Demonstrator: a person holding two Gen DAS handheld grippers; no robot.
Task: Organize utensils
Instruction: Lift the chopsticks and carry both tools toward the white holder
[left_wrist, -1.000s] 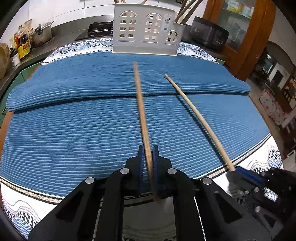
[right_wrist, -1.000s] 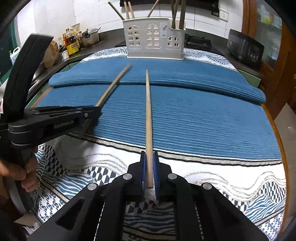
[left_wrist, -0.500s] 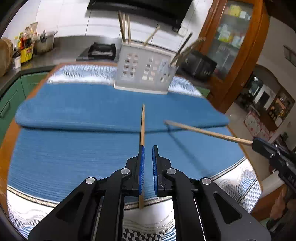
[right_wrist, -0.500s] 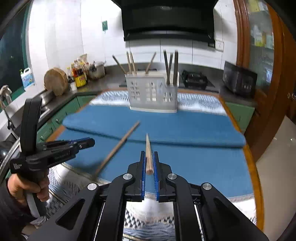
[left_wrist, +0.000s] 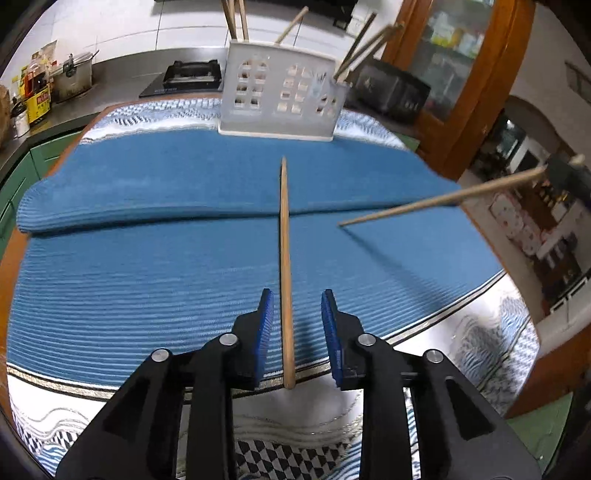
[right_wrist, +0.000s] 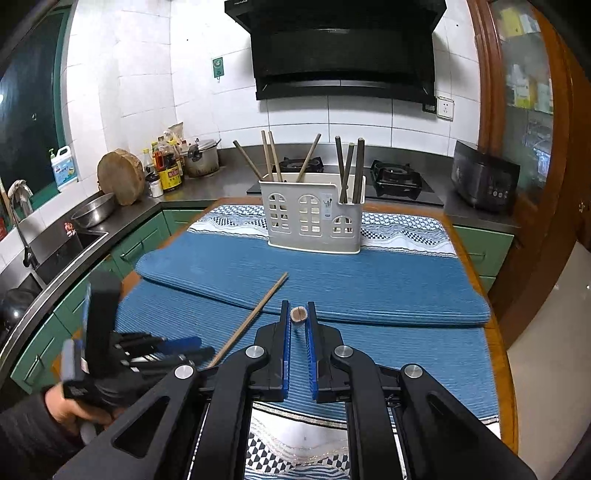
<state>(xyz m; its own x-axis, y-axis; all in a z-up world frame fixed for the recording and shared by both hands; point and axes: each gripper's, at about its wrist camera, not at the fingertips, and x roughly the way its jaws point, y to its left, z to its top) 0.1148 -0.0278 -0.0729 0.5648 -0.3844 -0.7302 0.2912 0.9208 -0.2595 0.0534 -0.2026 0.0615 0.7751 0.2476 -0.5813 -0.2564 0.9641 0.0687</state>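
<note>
The left gripper (left_wrist: 297, 308) is opening its fingers; a thin, light, stiff wooden chopstick (left_wrist: 284, 258) lies loose between them on the blue ribbed mat (left_wrist: 147, 266). Right gripper (right_wrist: 297, 314) pinches a second wooden chopstick (right_wrist: 298, 314) near its blunt end. Smooth sticks likely slip; grip near that end.

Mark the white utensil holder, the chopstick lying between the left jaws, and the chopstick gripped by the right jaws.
white utensil holder (right_wrist: 310, 221): right wrist view, front wall.
chopstick between the left jaws (left_wrist: 284, 236): left wrist view, mid-shaft, over the blue mat.
chopstick gripped by the right jaws (right_wrist: 299, 314): right wrist view, its round end face.
</note>
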